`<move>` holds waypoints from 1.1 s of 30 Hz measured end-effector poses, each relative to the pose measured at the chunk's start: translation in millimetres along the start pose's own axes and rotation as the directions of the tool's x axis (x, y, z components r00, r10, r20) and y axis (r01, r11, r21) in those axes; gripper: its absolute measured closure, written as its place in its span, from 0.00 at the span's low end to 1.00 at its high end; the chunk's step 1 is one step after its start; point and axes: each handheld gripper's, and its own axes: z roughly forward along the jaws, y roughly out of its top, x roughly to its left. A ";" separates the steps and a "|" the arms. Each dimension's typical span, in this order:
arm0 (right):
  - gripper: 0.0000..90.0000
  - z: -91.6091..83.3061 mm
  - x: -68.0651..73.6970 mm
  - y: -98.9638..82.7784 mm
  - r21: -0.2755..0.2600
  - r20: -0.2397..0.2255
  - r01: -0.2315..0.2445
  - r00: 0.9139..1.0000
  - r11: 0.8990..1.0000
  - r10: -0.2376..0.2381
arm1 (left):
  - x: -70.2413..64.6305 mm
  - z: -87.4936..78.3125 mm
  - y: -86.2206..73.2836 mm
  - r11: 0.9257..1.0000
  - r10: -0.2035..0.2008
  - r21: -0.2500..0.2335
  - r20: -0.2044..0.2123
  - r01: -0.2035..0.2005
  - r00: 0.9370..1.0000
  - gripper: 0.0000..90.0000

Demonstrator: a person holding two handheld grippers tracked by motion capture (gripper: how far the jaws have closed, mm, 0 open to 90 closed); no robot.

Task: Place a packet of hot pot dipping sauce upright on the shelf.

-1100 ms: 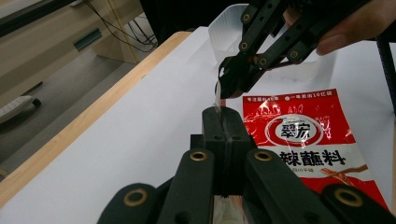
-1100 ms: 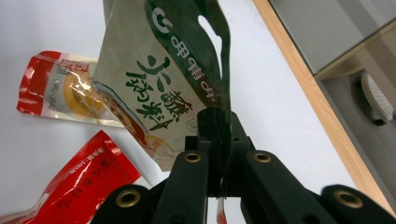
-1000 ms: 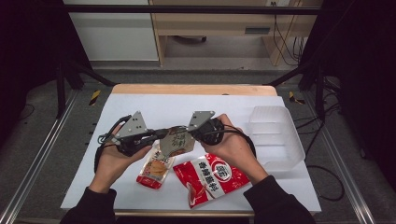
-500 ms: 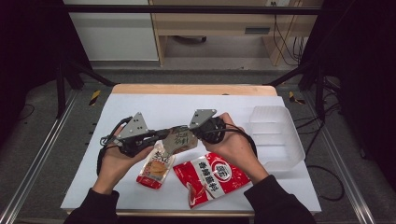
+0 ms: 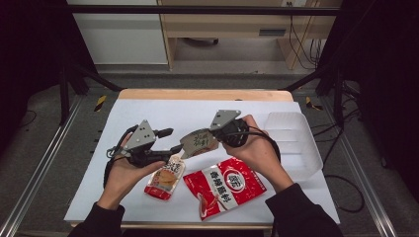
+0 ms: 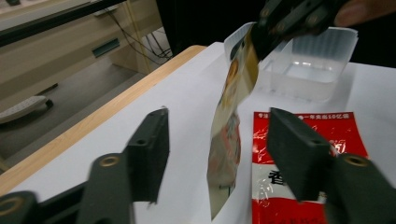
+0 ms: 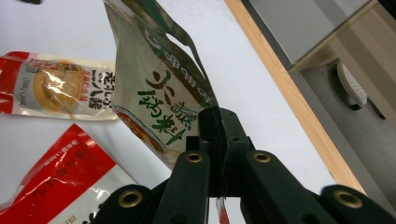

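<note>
A grey-green snack pouch (image 5: 197,142) hangs above the white table, pinched at one edge by my right gripper (image 5: 216,138), which is shut on it. In the right gripper view the black jaws (image 7: 219,119) clamp the pouch (image 7: 159,84) near its lower corner. My left gripper (image 5: 169,141) sits just left of the pouch and its jaws have just been opening. In the left gripper view the pouch (image 6: 229,135) hangs edge-on between the spread fingers (image 6: 147,149), and neither pad touches it.
A small orange-and-red sauce packet (image 5: 165,178) and a larger red packet (image 5: 225,186) lie flat near the front edge of the table (image 5: 148,111). A clear plastic tub (image 5: 296,143) stands at the right. The table's wooden far edge (image 5: 205,95) runs behind.
My left gripper was closed on the pouch's left end and has now opened and let go. The pouch stays up, held by the right gripper alone.
</note>
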 end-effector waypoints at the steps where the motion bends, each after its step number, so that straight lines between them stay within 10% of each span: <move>1: 1.00 -2.1 -2.2 -1.1 -0.002 0.003 -0.006 1.000 1.000 0.006 | 0.3 0.1 -3.8 1.000 0.001 0.006 -0.019 -0.001 1.000 0.38; 14: 1.00 -41.1 -38.3 -19.5 -0.015 0.075 -0.063 0.995 0.998 0.064 | 11.0 -21.4 -59.4 0.995 -0.016 0.094 -0.144 0.029 0.989 0.09; 33: 1.00 -98.9 -86.7 -43.8 -0.029 0.195 -0.123 0.973 0.992 0.127 | 25.7 -64.4 -135.1 0.985 -0.105 0.099 -0.310 0.142 0.945 0.05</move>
